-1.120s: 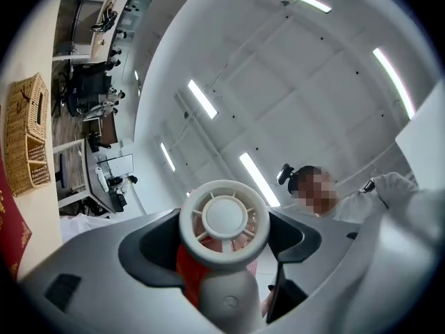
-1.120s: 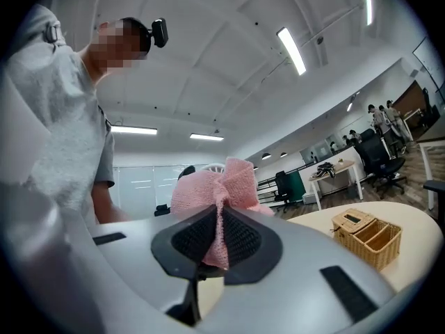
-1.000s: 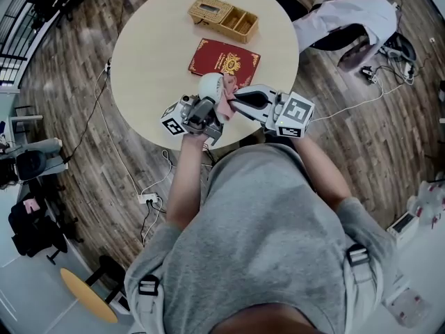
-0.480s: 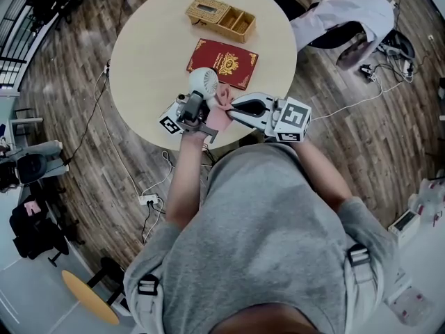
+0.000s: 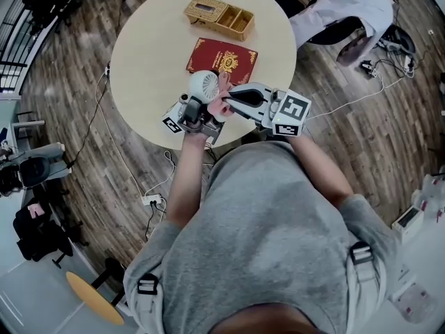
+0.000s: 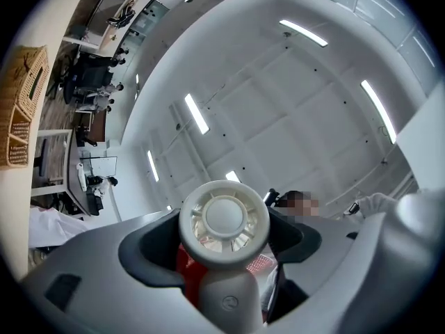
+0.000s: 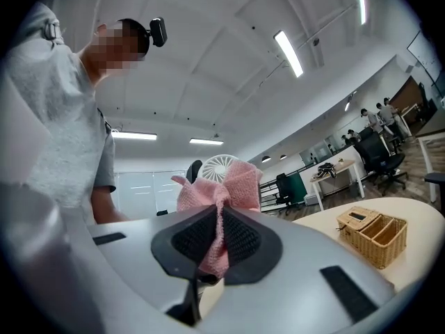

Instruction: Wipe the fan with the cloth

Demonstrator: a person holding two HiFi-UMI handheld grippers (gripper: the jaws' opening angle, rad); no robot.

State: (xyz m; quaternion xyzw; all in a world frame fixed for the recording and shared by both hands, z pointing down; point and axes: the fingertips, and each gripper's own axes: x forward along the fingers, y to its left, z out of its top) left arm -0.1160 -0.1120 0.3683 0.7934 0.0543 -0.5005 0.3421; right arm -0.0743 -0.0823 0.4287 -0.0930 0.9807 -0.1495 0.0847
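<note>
White fan [image 5: 204, 83], centre of frame; pink knitted cloth [image 7: 222, 186]; red book [image 5: 221, 56] with gold ornament; tan woven basket [image 5: 219, 17], upper middle; cream table [image 5: 149, 47]; brown wood-plank floor [image 5: 69, 158]

Bright, even light from ceiling strip lamps [image 7: 290, 53]; strong fisheye bending, dark vignetted corners, soft shadows

Head view from above the person [image 5: 271, 242], steeply down onto the round desk [image 5: 153, 54], left gripper view tilted up at the ceiling [image 6: 278, 96], fan [image 6: 224, 221] very near, right gripper view low across the desk, cloth [image 7: 222, 186] close, basket [image 7: 372, 236] in all three
</note>
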